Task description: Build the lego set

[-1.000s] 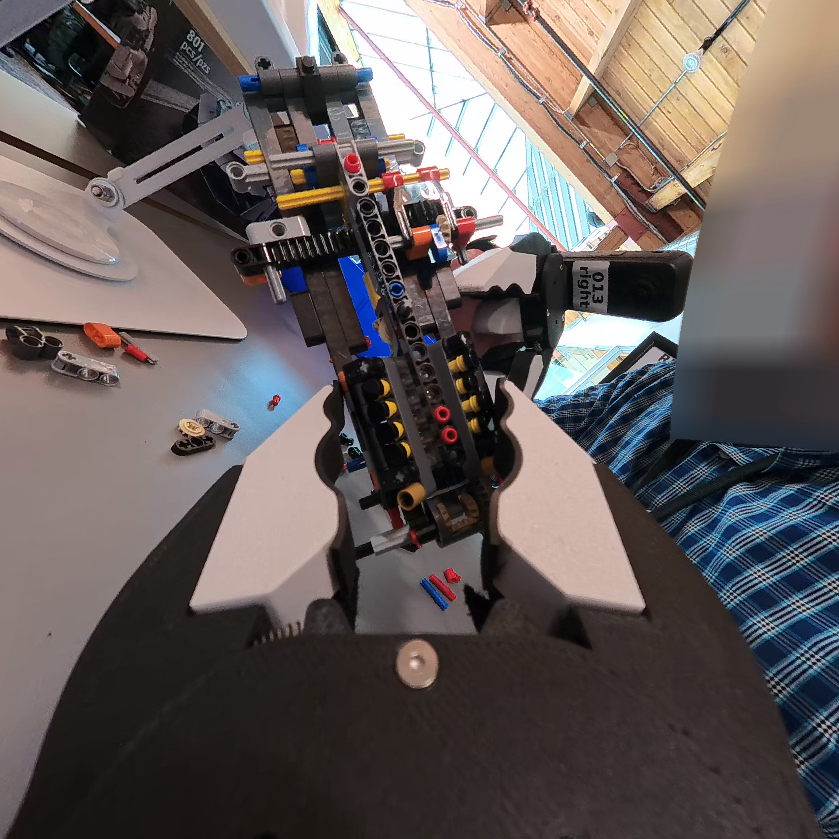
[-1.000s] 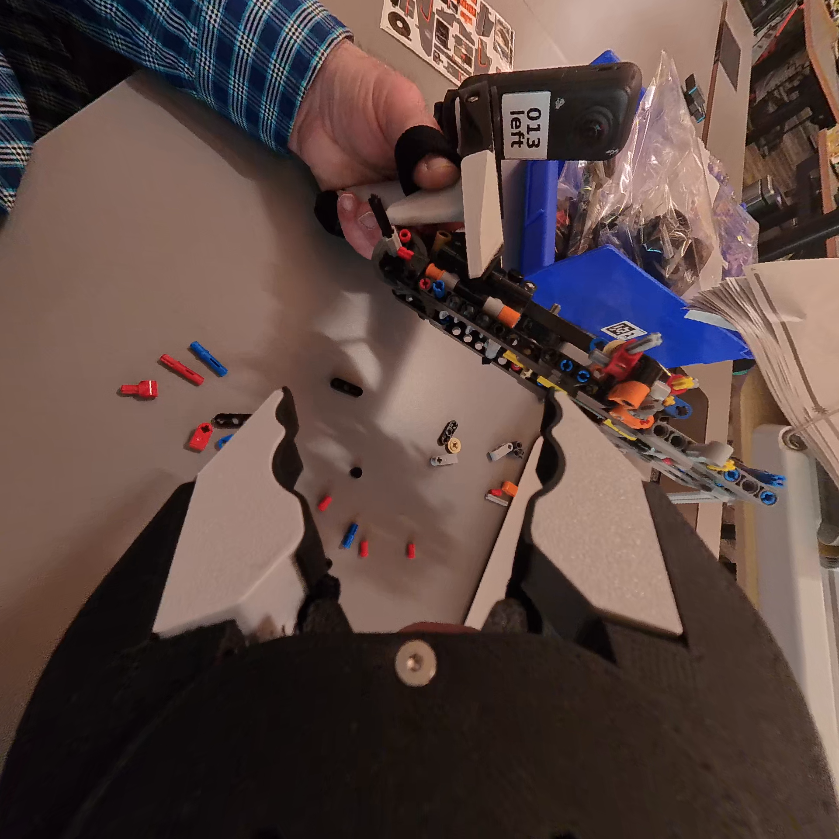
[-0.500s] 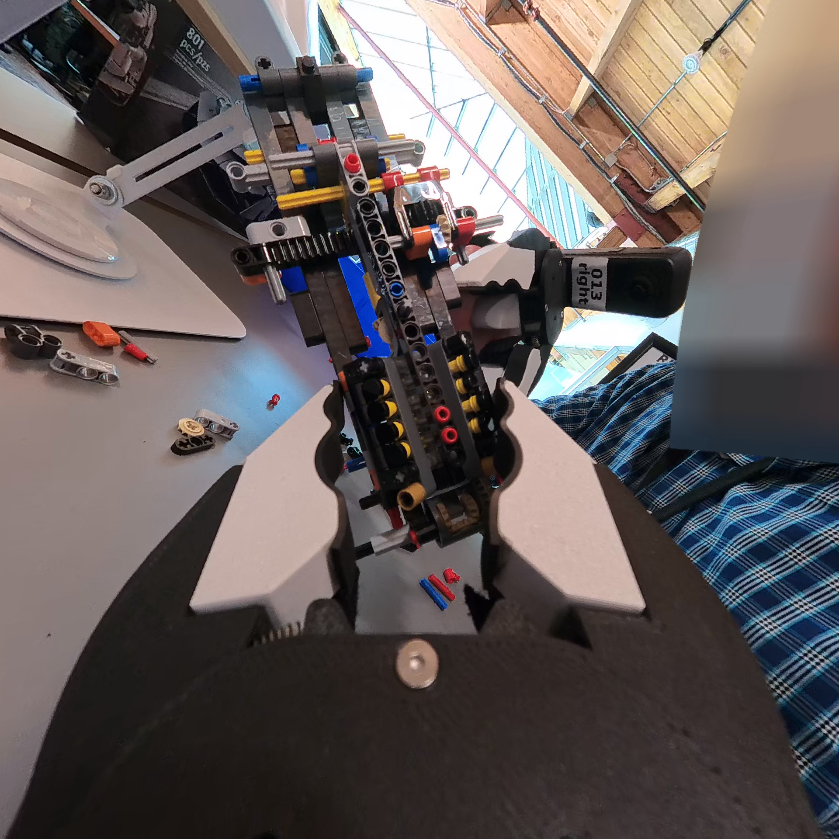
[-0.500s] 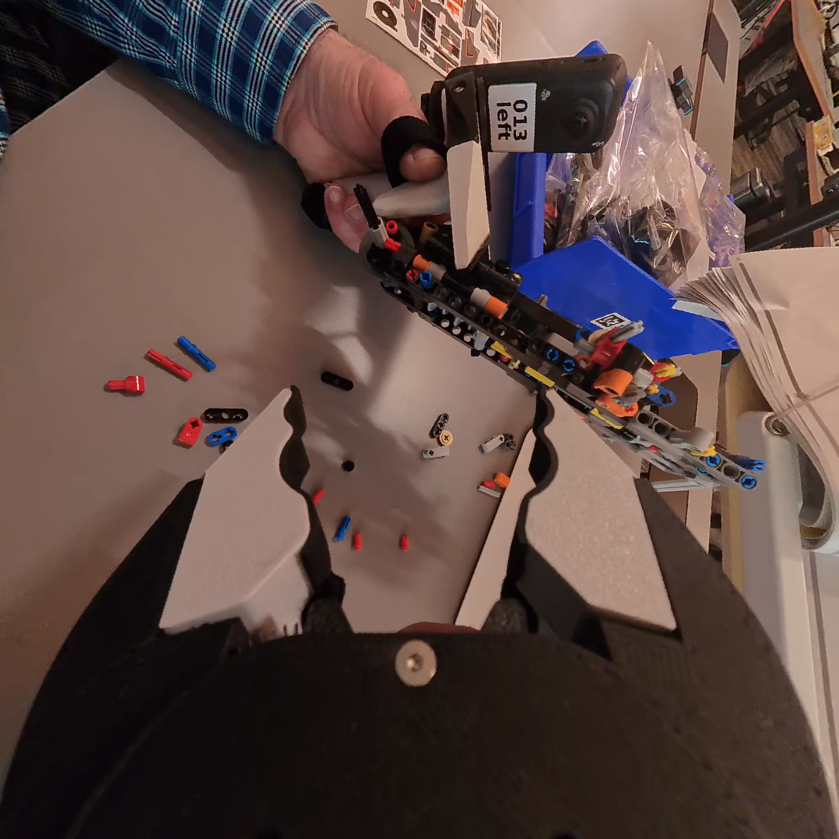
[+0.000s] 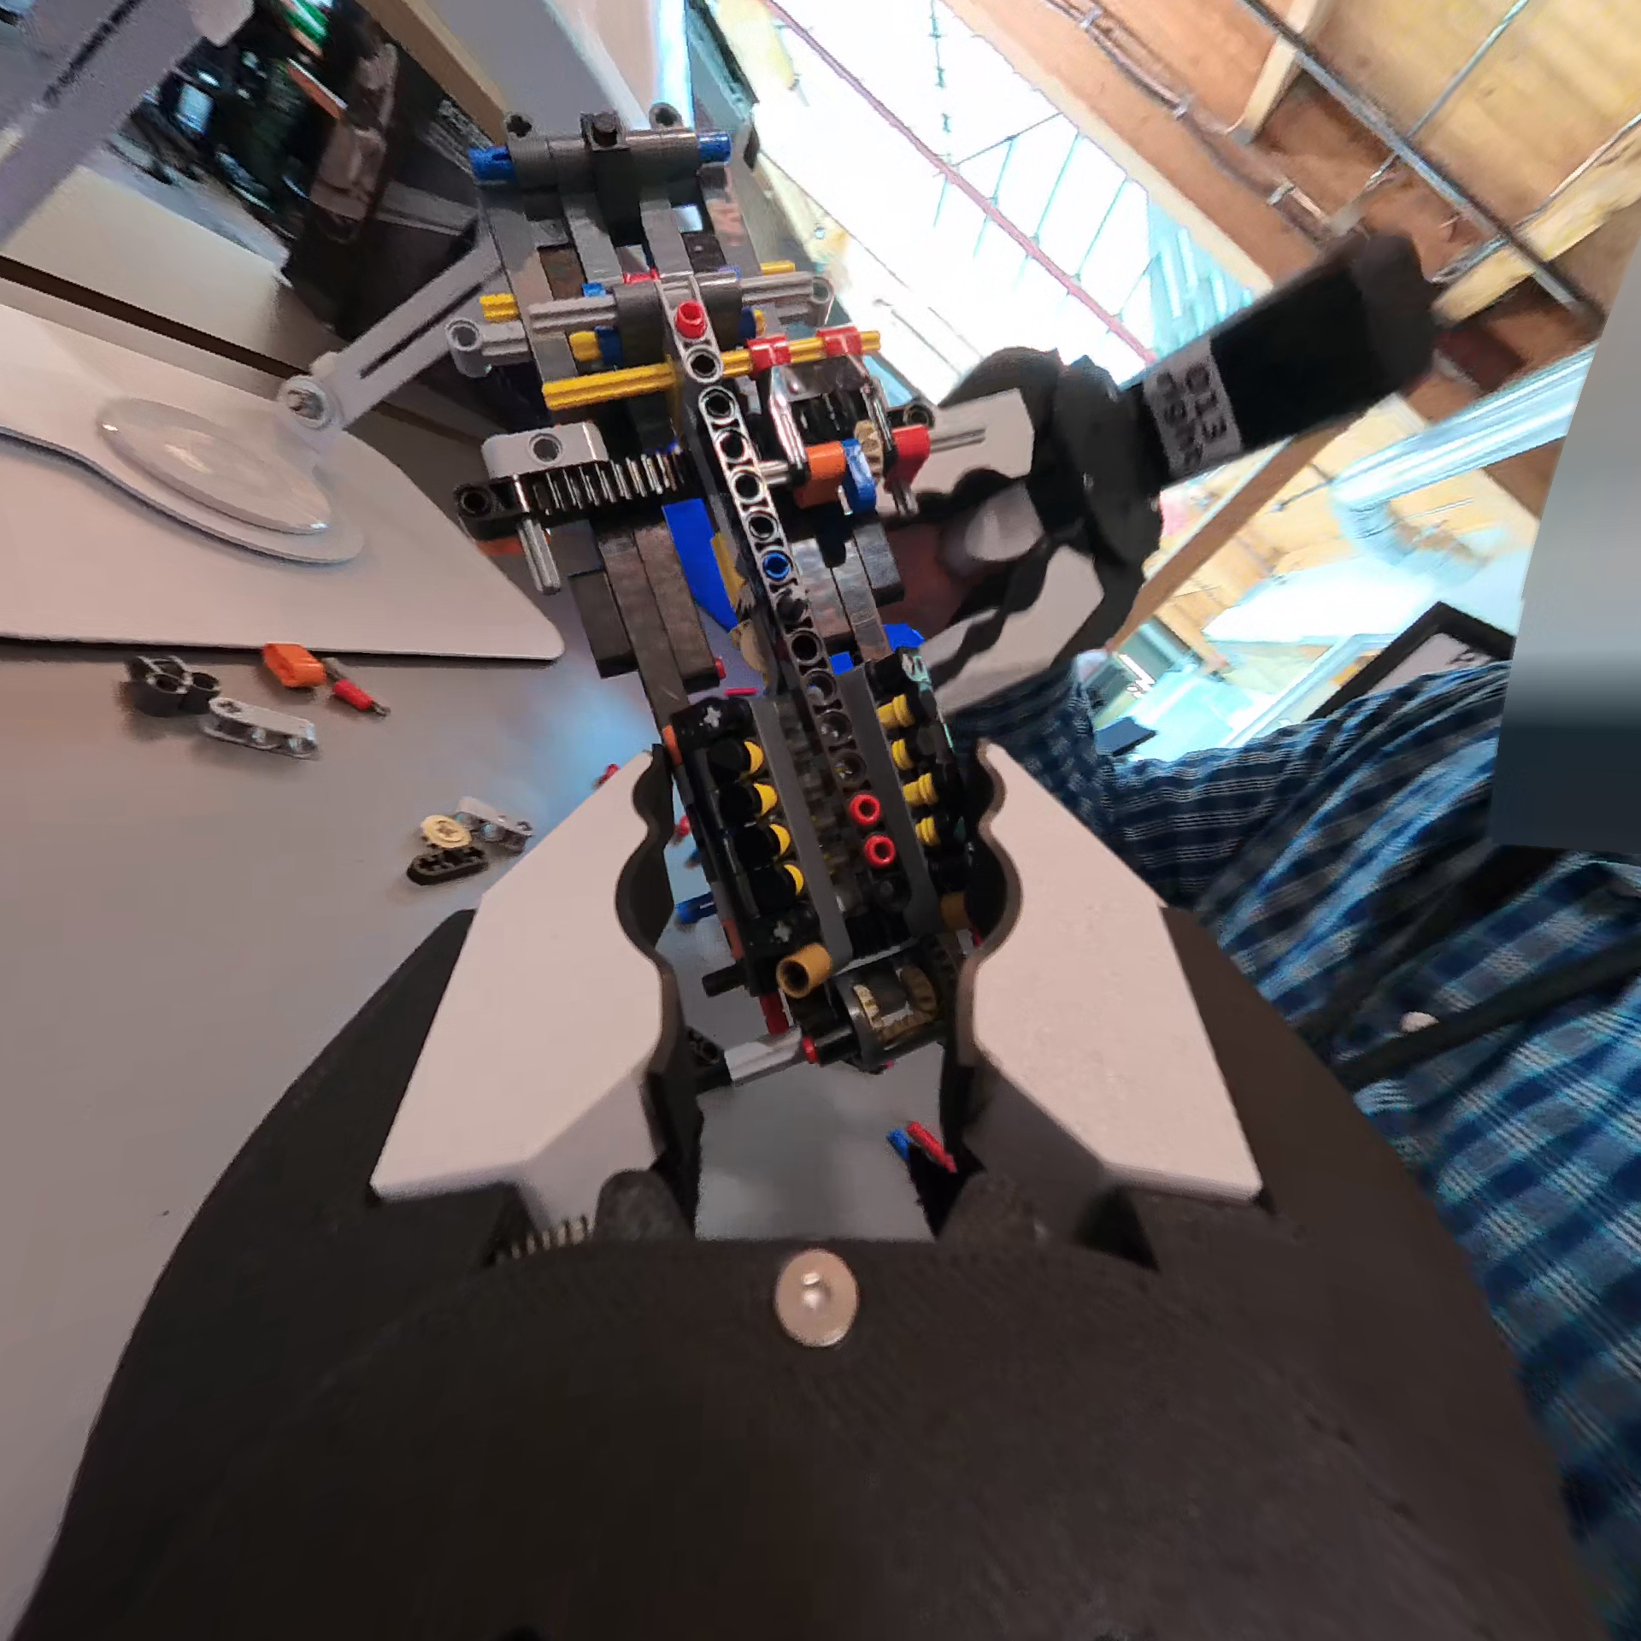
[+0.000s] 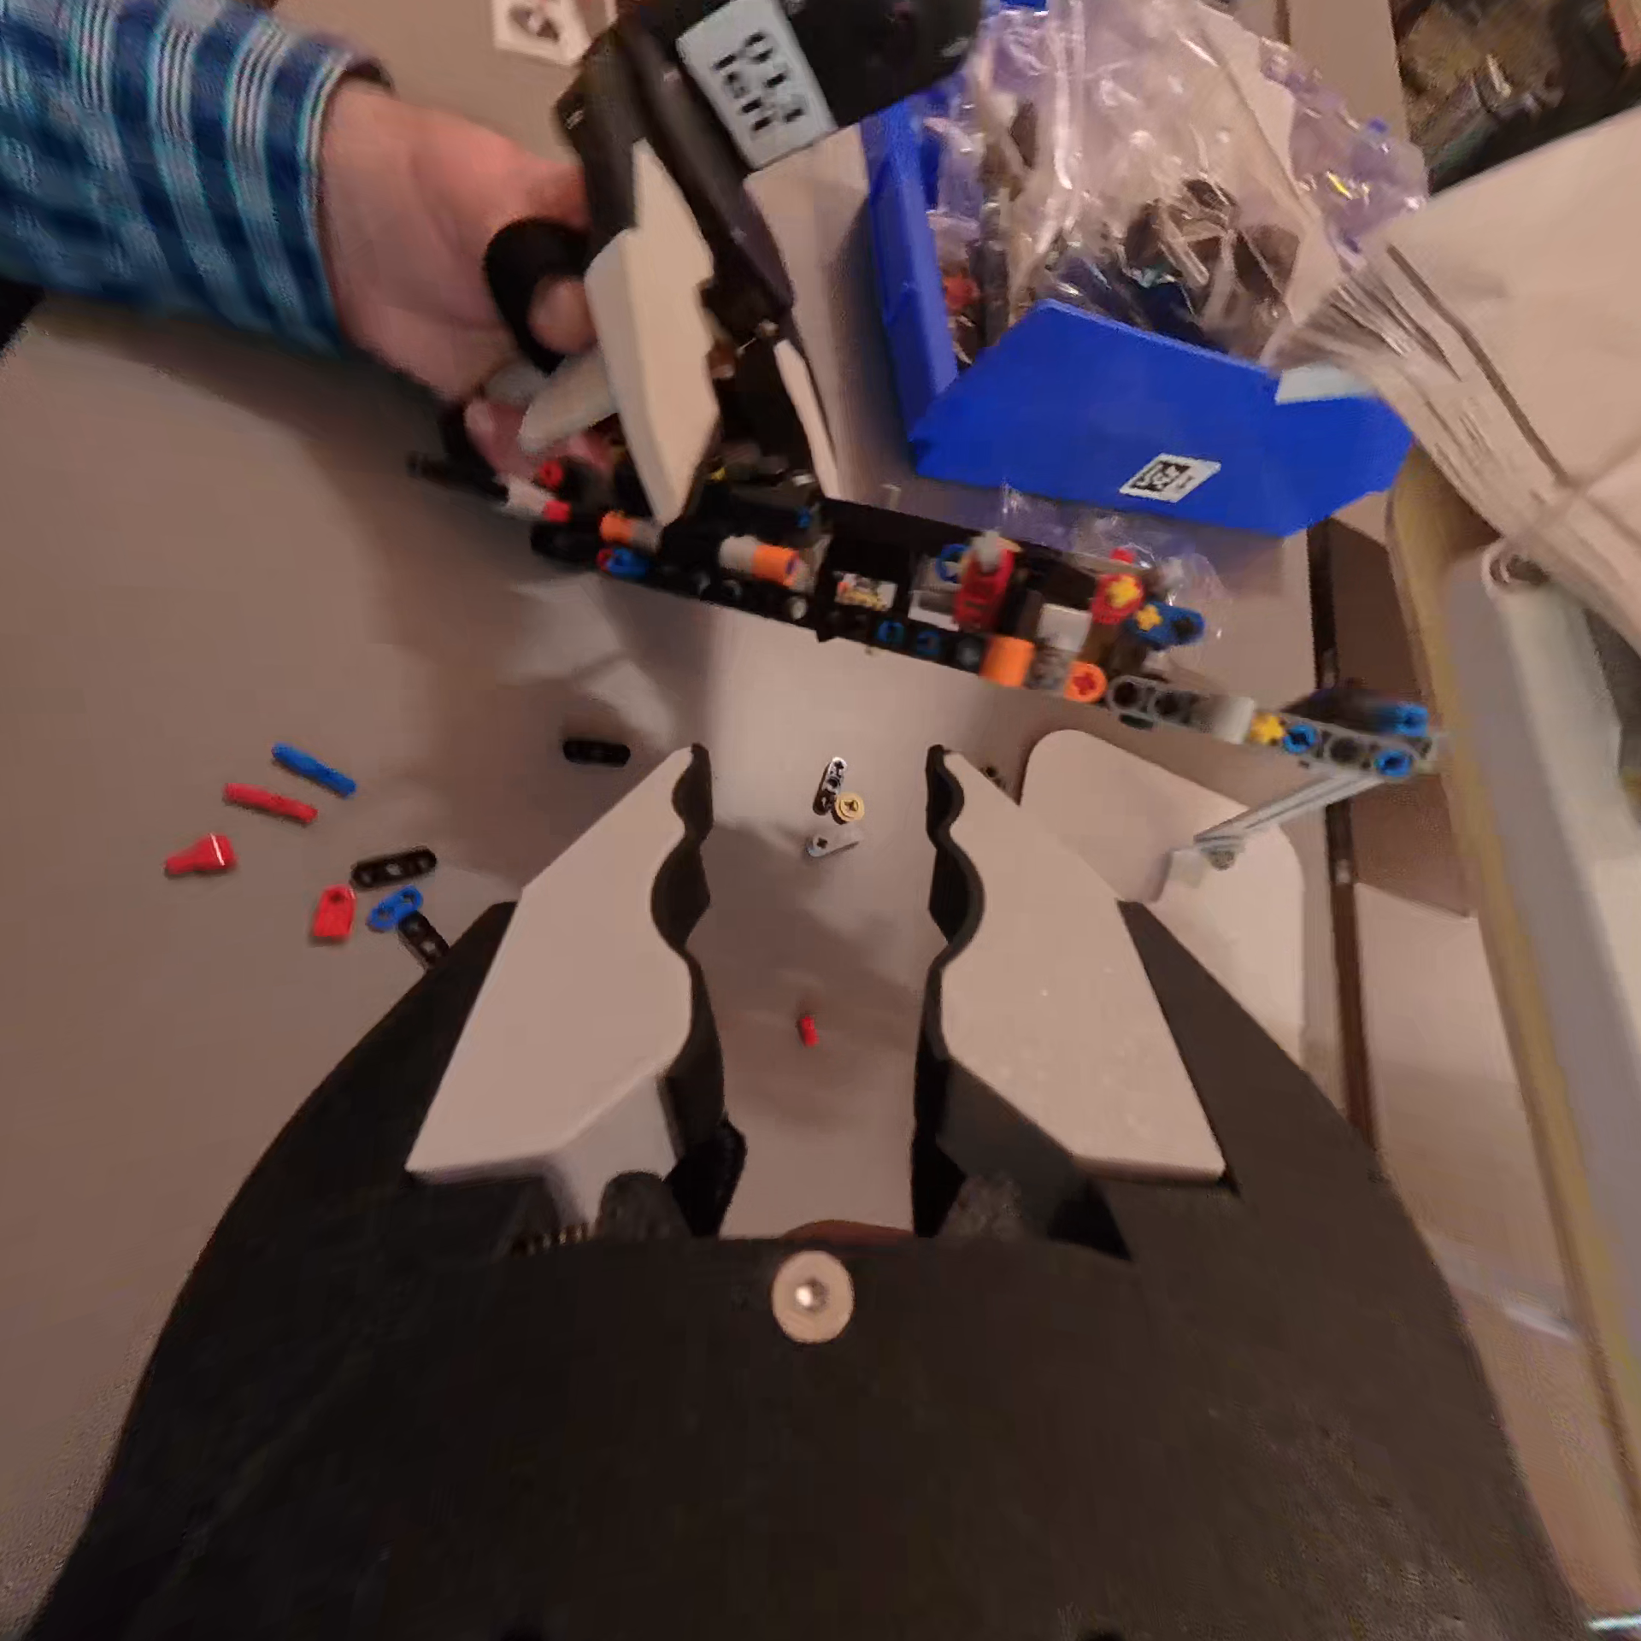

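Observation:
My left gripper (image 5: 817, 781) is shut on the near end of the long lego assembly (image 5: 737, 497), a black and grey technic frame with yellow, red and blue pins, and holds it above the grey table (image 5: 178, 888). In the right wrist view the assembly (image 6: 888, 586) lies nearly level under the left gripper (image 6: 657, 355), which a hand (image 6: 426, 249) holds. My right gripper (image 6: 817, 764) is open and empty above the table. A small red pin (image 6: 806, 1027) lies between its fingers, and small grey and tan pieces (image 6: 835, 799) lie just beyond them. It also shows blurred beside the assembly in the left wrist view (image 5: 977, 542).
Loose red, blue and black pieces (image 6: 293, 826) lie on the table at the left. A blue bin (image 6: 1154, 426) with a plastic bag of parts (image 6: 1154, 160) stands behind the assembly. A paper stack (image 6: 1510, 311) is at the right. A white stand base (image 5: 222, 479) and more loose parts (image 5: 222, 701) are nearby. Some 5 cm of space lies between my two pairs of fingers.
My right gripper has swung right and its jaws have narrowed, still empty. In its view the assembly has turned from slanted to nearly level. My left gripper keeps its hold.

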Motion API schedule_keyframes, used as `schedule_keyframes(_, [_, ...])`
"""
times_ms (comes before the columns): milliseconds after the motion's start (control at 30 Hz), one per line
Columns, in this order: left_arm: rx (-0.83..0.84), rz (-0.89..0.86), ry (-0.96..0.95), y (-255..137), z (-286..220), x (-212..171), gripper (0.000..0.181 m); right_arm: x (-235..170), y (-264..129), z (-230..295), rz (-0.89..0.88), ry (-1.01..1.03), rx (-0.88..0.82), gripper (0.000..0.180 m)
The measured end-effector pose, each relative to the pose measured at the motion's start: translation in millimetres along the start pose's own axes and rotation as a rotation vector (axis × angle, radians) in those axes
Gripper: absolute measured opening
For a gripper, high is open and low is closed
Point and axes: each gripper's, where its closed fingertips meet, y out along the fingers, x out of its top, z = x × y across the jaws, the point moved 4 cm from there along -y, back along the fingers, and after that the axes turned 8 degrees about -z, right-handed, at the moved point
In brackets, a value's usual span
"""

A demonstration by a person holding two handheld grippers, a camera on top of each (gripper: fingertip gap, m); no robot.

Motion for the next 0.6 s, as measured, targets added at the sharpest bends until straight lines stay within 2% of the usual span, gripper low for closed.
schedule_keyframes(133, [0.049,-0.016,0.053,-0.4,1.8,2.2,0.064,7.8,-0.7,-8.1,-0.118,0.236,0.028,0.029])
schedule_keyframes(267, [0.121,-0.001,0.136,1.4,3.8,0.9,0.064,9.0,1.2,-18.1,-0.201,0.457,0.025,0.02])
schedule_keyframes(467, [0.253,0.034,0.301,5.7,6.2,-1.0,0.064,-7.9,15.8,-18.0,-0.233,0.708,0.068,0.028])
schedule_keyframes(600, [0.332,0.064,0.42,8.7,5.0,-2.1,0.064,-11.8,19.9,-21.1,-0.294,0.811,0.052,0.024])
